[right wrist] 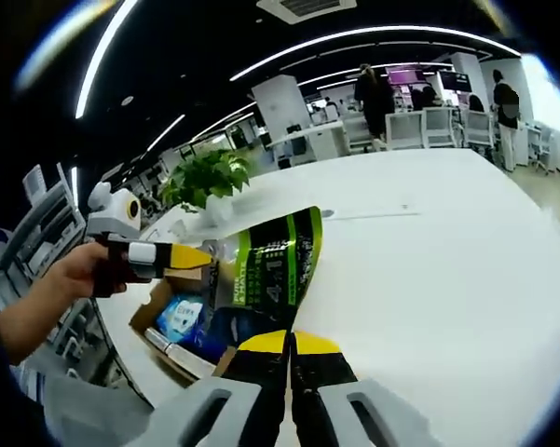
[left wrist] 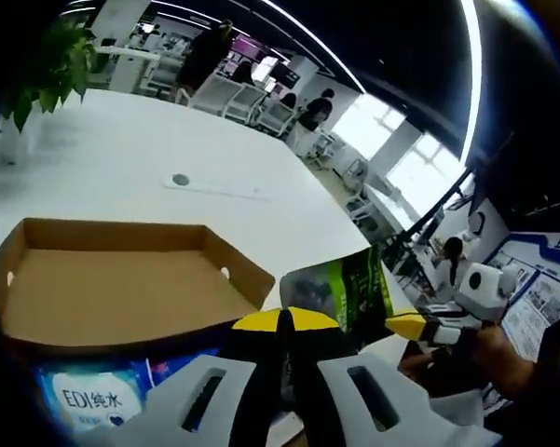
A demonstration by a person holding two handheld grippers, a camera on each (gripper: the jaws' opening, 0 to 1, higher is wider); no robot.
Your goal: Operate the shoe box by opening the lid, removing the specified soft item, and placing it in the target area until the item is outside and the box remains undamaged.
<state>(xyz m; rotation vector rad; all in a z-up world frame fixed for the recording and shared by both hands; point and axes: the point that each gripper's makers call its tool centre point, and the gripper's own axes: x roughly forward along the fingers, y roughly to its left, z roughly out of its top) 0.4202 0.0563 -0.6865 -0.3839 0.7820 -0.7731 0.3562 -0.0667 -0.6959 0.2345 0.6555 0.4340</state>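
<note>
Yellow-tipped jaws of the right gripper (right wrist: 289, 346) are pinched together on the bottom edge of a green-and-black soft pouch (right wrist: 272, 265), held up above the shoe box (left wrist: 121, 289). The left gripper (left wrist: 284, 321) grips the same pouch, jaws closed. Box lid is open, a blue packet (left wrist: 93, 399) inside. Judging by this, removal is done; setting the pouch down on the white table (right wrist: 429, 251) beside the box remains.

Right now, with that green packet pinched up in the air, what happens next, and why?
Probably carry the green packet sideways and lower it onto the bare white table. The right gripper holds it above the open shoe box, so it is out but not set down.
</note>
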